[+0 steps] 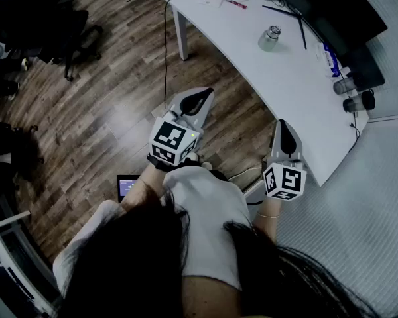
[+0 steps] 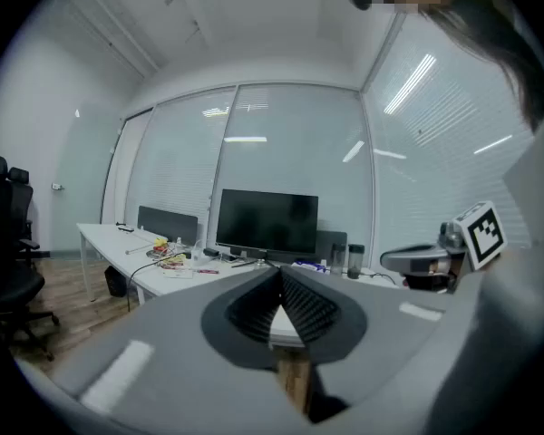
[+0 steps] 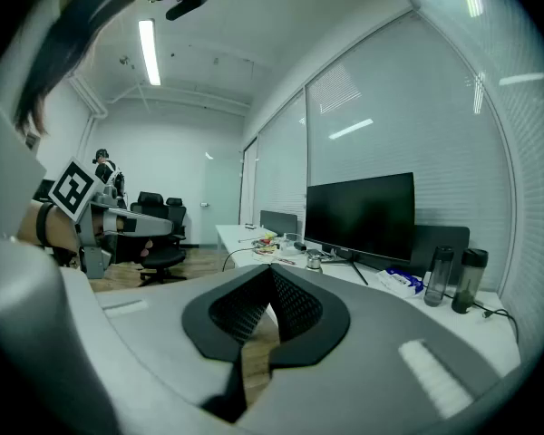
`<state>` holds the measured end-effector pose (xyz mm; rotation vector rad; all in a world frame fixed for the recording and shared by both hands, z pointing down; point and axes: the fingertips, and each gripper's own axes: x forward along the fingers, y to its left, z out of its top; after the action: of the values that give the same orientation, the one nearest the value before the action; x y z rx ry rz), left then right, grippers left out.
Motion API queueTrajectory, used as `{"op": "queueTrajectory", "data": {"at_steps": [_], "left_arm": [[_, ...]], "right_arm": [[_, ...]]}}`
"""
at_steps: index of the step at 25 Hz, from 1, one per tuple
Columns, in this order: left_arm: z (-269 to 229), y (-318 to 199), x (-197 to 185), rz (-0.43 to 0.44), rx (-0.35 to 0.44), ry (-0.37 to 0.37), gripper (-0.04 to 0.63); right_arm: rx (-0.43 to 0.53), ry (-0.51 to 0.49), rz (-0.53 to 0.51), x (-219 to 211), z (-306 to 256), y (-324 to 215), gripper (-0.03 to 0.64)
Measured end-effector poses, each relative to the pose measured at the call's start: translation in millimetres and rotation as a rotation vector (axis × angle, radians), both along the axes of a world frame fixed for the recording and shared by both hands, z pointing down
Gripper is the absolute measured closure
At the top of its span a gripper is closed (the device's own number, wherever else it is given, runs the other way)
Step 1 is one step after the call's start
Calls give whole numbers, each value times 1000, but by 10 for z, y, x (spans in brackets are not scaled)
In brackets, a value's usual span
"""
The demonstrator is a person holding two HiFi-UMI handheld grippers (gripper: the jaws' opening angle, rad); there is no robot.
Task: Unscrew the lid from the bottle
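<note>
Scanning from the left side of the head view: black office chairs (image 1: 46, 18) stand on the wood floor (image 1: 113, 105), far off. A small lit screen (image 1: 127, 186) lies on the floor near the person's left arm.

Left hand-held gripper (image 1: 200, 98): held over the floor, pointing toward the counter (image 1: 278, 91). Its own view shows the ribbed pads (image 2: 295, 302) pressed together at the tip with nothing between them.

A dark cable (image 1: 166, 38) drops from the counter's far left part to the floor.

Bottle (image 1: 270, 38): small, clear, upright on the white counter, metal lid (image 1: 274, 30) on top. It sits far of both grippers and well apart from each; neither touches it.

Right hand-held gripper (image 1: 284, 130): near the counter's near edge, pointing the same way as the left one. Jaws together, nothing held.

Further right, two dark tumblers (image 1: 348, 85) stand side by side at the counter's right end. A black monitor (image 1: 331, 5) fills the far right corner, behind the bottle. I cannot make out the small clutter at the counter's far end.
</note>
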<state>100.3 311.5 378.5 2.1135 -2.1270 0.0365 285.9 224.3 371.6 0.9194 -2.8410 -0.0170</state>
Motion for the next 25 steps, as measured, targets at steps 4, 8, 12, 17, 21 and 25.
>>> {"op": "queueTrajectory", "data": {"at_steps": [4,8,12,17,21,25], "left_arm": [[6,53,41,-6,-7,-4,537],[3,128,4,-37,-3,-5,536],[11,171,-46,-69,-1,-7,535],[57,98,-247,-103,3,3,535],[124,-93,-558,-100,5,14,534],[151,-351,-990,-82,0,24,534]], "right_arm": [[-22,-28,20,82,15,5,615],[-31,-45,-19,18,14,25,615],[-33,-49,-61,-78,36,11,614],[-51,-48,-112,-332,85,-84,612],[-43,-42,-118,-673,114,-279,609],[-45,-43,-103,-1081,109,-553,594]]}}
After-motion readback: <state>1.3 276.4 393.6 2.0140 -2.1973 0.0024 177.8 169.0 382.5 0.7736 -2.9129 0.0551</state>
